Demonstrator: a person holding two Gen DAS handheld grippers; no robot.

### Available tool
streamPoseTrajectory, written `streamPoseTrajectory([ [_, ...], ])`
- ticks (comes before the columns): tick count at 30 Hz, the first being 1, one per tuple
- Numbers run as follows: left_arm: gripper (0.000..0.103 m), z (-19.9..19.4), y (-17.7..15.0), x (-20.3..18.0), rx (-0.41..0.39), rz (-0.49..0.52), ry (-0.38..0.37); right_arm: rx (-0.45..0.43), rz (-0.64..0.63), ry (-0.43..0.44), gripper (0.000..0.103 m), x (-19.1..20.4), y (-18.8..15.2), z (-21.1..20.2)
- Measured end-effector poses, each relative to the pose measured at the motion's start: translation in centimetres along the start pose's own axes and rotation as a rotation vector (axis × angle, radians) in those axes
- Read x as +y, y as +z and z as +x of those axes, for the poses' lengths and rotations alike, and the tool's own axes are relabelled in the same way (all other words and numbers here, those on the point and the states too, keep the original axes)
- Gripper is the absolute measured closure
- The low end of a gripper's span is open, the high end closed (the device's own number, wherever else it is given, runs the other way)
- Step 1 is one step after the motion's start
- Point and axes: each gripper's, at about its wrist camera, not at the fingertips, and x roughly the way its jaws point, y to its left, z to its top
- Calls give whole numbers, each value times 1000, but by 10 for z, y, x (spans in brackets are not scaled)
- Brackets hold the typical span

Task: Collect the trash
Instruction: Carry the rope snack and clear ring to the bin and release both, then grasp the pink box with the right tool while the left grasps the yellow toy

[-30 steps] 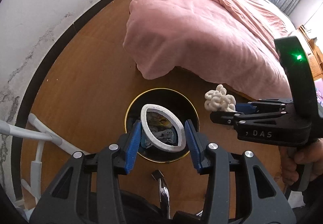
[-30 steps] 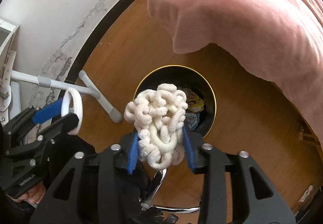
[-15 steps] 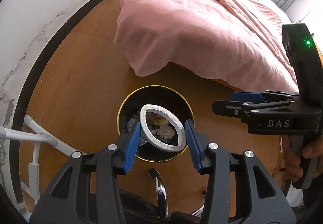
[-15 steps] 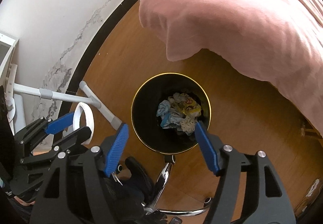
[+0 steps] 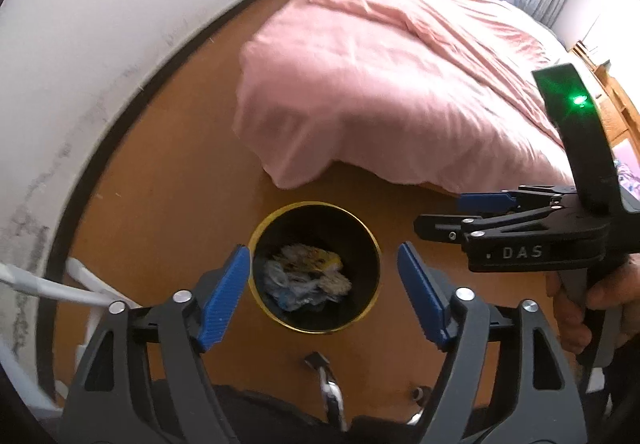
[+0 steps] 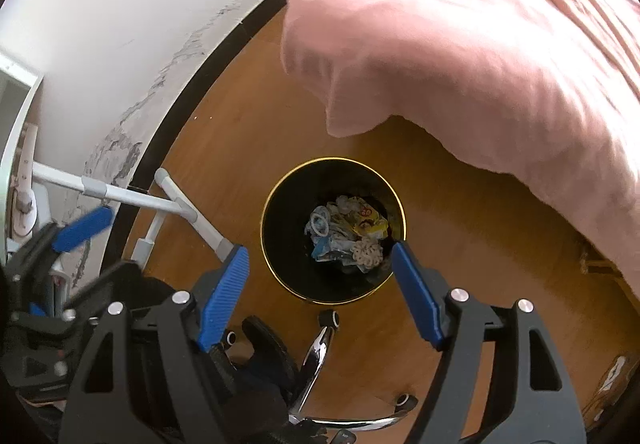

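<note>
A black bin with a gold rim (image 5: 260, 244) (image 6: 272, 195) stands on the wooden floor below both grippers. Crumpled trash (image 5: 306, 278) lies in it. In the right wrist view the white ring (image 6: 320, 224) and the white knotted cord clump (image 6: 367, 251) lie among the wrappers in the bin. My left gripper (image 5: 324, 294) is open and empty above the bin. My right gripper (image 6: 320, 294) is open and empty above the bin, and shows at the right in the left wrist view (image 5: 460, 211).
A bed with a pink duvet (image 5: 400, 83) (image 6: 480, 43) overhangs the floor just beyond the bin. A white wall with a dark skirting (image 5: 100, 83) runs on the left. White tube legs (image 6: 172, 203) and a chrome chair base (image 6: 316, 360) lie near the bin.
My right gripper opened first and dropped the cord clump into the bin. My left gripper then opened and the white ring fell into the bin. Both grippers rose a little.
</note>
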Motion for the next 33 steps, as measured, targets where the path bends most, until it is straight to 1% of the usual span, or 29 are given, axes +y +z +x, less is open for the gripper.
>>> streamPoseTrajectory([
  [1, 22, -10, 0, 1, -14, 1, 13, -10, -13, -2, 30, 6, 1, -5],
  [2, 17, -30, -1, 5, -40, -4, 34, -21, -27, -2, 27, 12, 3, -11],
  [3, 15, -41, -1, 8, -54, -9, 49, -40, -45, 0, 25, 22, 4, -20],
  [4, 14, -62, -3, 13, -78, -16, 69, -64, -68, 7, 21, 34, 6, -31],
  [5, 12, -76, -5, 17, -95, -21, 70, -85, -88, 16, 17, 44, 7, -40],
  [7, 11, -114, -13, 30, -148, -41, 83, -141, -150, 43, 15, 78, 8, -64],
  [8, 11, -142, -21, 42, -187, -64, 120, -160, -179, 55, 15, 93, 8, -73],
  [9, 11, -156, -26, 50, -206, -79, 149, -187, -228, 74, 15, 118, 9, -85],
  [10, 11, -173, -32, 61, -224, -99, 185, -200, -257, 84, 15, 135, 9, -91],
  [12, 11, -210, -52, 92, -254, -167, 279, -228, -331, 115, 15, 175, 8, -103],
  [13, 11, -224, -63, 107, -260, -200, 324, -239, -377, 138, 15, 200, 7, -108],
  [16, 11, -268, -108, 165, -247, -333, 529, -245, -514, 206, 13, 271, -3, -113],
  [17, 11, -277, -119, 179, -242, -370, 561, -241, -568, 225, 13, 298, -8, -111],
  [18, 11, -288, -136, 197, -230, -428, 592, -235, -601, 234, 13, 315, -10, -109],
  [19, 11, -300, -156, 218, -214, -498, 621, -225, -651, 249, 13, 341, -16, -106],
  [20, 11, -307, -167, 230, -206, -534, 637, -215, -686, 263, 13, 360, -21, -104],
  [22, 11, -321, -192, 256, -175, -618, 694, -196, -765, 291, 13, 405, -33, -97],
  [23, 11, -328, -207, 273, -159, -670, 712, -192, -803, 300, 13, 428, -39, -94],
  [26, 11, -336, -230, 308, -141, -772, 713, -166, -868, 309, 13, 477, -53, -84],
  [27, 11, -336, -233, 316, -142, -794, 714, -151, -894, 319, 13, 497, -57, -79],
  [29, 11, -335, -237, 330, -144, -824, 706, -133, -927, 324, 13, 522, -62, -74],
  [30, 11, -333, -237, 337, -149, -836, 697, -126, -939, 327, 13, 529, -63, -73],
  [33, 11, -333, -243, 353, -135, -877, 712, -110, -989, 324, 13, 562, -63, -67],
])
